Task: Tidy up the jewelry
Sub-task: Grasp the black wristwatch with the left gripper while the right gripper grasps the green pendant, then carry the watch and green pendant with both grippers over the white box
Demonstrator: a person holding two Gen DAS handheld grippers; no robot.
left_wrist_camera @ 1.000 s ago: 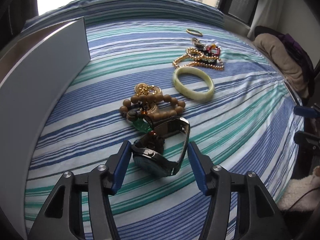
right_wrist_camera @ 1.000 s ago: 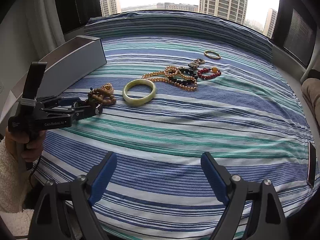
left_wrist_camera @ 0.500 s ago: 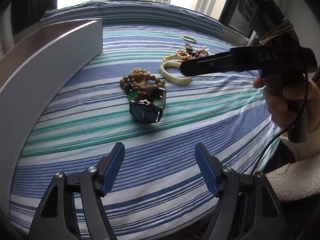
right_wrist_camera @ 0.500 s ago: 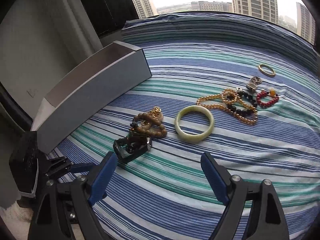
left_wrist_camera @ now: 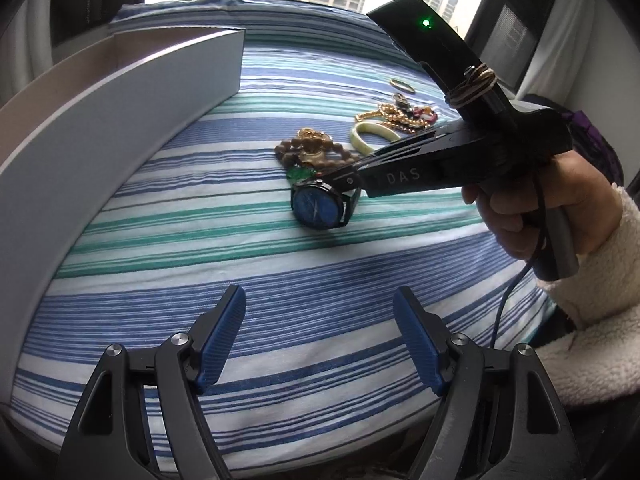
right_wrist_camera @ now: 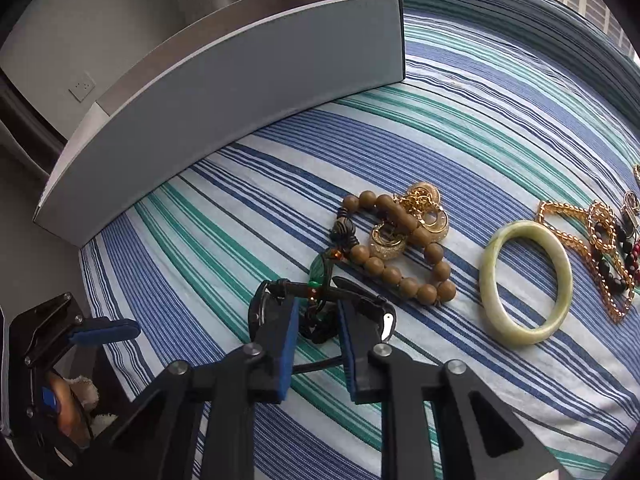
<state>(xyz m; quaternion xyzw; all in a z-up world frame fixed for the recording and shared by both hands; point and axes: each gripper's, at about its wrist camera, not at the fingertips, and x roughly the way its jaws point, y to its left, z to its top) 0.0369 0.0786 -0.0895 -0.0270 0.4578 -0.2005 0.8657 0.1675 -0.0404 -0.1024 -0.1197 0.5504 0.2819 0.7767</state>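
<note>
A black watch with a blue face [left_wrist_camera: 318, 208] lies on the striped bedspread [left_wrist_camera: 240, 240]. My right gripper [right_wrist_camera: 318, 334] has reached in over it, and its blue pads are narrowed around the watch band [right_wrist_camera: 320, 320], with a small gap still showing. It enters from the right in the left wrist view [left_wrist_camera: 340, 174]. My left gripper [left_wrist_camera: 320, 340] is open and empty, well back from the watch. Behind the watch lie a brown bead bracelet [right_wrist_camera: 400, 256], gold earrings [right_wrist_camera: 424, 216], a green pendant [right_wrist_camera: 320, 270] and a pale jade bangle [right_wrist_camera: 524, 282].
A long grey open box [left_wrist_camera: 100, 120] stands along the left; it also shows in the right wrist view [right_wrist_camera: 224, 92]. Gold chains and dark and red beads [right_wrist_camera: 600, 248] lie to the right, with a gold ring [left_wrist_camera: 402, 85] farther back. The bed's front edge is near my left gripper.
My left gripper let go of the watch and drew back. My right gripper swung in from the right, came down over the watch and narrowed its jaws around the band.
</note>
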